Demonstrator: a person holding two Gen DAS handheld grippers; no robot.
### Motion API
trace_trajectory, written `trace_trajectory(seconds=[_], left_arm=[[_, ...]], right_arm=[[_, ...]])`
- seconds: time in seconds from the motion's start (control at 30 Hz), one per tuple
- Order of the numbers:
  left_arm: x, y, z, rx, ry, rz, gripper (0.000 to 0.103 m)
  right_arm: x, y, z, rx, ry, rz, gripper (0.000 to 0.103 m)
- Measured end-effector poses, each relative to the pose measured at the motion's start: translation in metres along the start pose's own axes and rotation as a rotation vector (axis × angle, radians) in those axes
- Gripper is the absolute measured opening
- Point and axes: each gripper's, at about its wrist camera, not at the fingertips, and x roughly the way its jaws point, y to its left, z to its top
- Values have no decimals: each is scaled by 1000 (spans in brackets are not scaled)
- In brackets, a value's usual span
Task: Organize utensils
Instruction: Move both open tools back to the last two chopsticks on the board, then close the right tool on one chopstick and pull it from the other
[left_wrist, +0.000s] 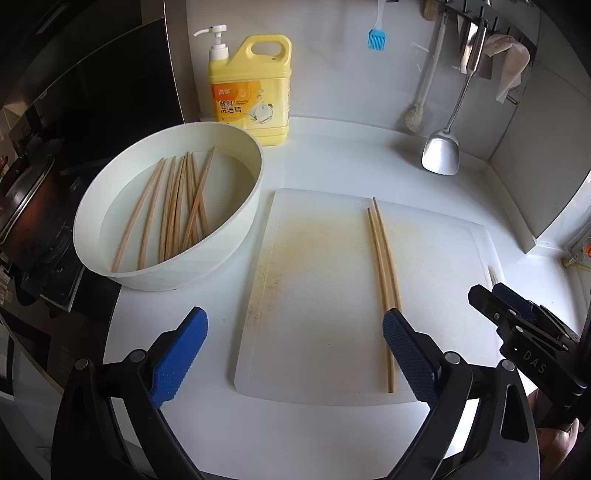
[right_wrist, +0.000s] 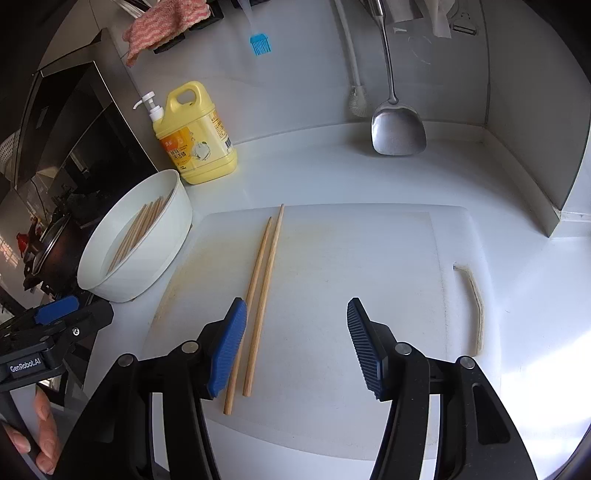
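Pair of chopsticks (right_wrist: 260, 291): two wooden sticks lying flat on the cutting board, side by side and nearly touching, with nothing gripping them.
Long axis: runs from the near edge of the board toward the back wall; in the right wrist view it leans slightly to the right as it goes away.
Pointing: thin tips face the wall, thick butt ends face the person; one stick sits a little further back than its mate, so the ends are not flush.
Cutting board (left_wrist: 325, 295): white, stained yellowish on its left part, flat on the counter just right of the basin; apparently serves as the sorting surface where matched pairs are laid out.
Basin (left_wrist: 236, 240): white, round, holding what looks like shallow water and a loose bundle of chopsticks (left_wrist: 173, 210), criss-crossed, most with one end propped against the far wall. Likely the unsorted stock.
Left gripper (left_wrist: 293, 350): jaws spread wide and empty, hovering over the board's near left; its right pad overlaps the pair in the picture, contact not certain.
Right gripper (right_wrist: 297, 347): jaws partly apart and empty, above the board's near edge; the pair lies just beside its left pad, outside the gap.
Hand (right_wrist: 40, 428): fingers wrapped on the left gripper's handle.
Progress, judged: one pair laid out, many sticks left in the basin.
Backdrop: yellow dish soap bottle (left_wrist: 251, 92), metal spatula (right_wrist: 397, 129), blue brush (left_wrist: 376, 37).
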Motion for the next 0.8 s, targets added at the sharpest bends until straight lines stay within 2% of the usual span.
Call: trace_trajectory(seconds=[0.13, 0.47, 0.8], left_arm=[[9, 10, 0, -13, -17, 3, 94], [33, 14, -1, -12, -25, -23, 94], [46, 19, -4, -7, -8, -40, 94]], right_arm=[[18, 10, 0, -1, 7, -2, 54], [71, 30, -1, -81, 30, -100, 54], [92, 36, -8, -137, 25, -185, 54]])
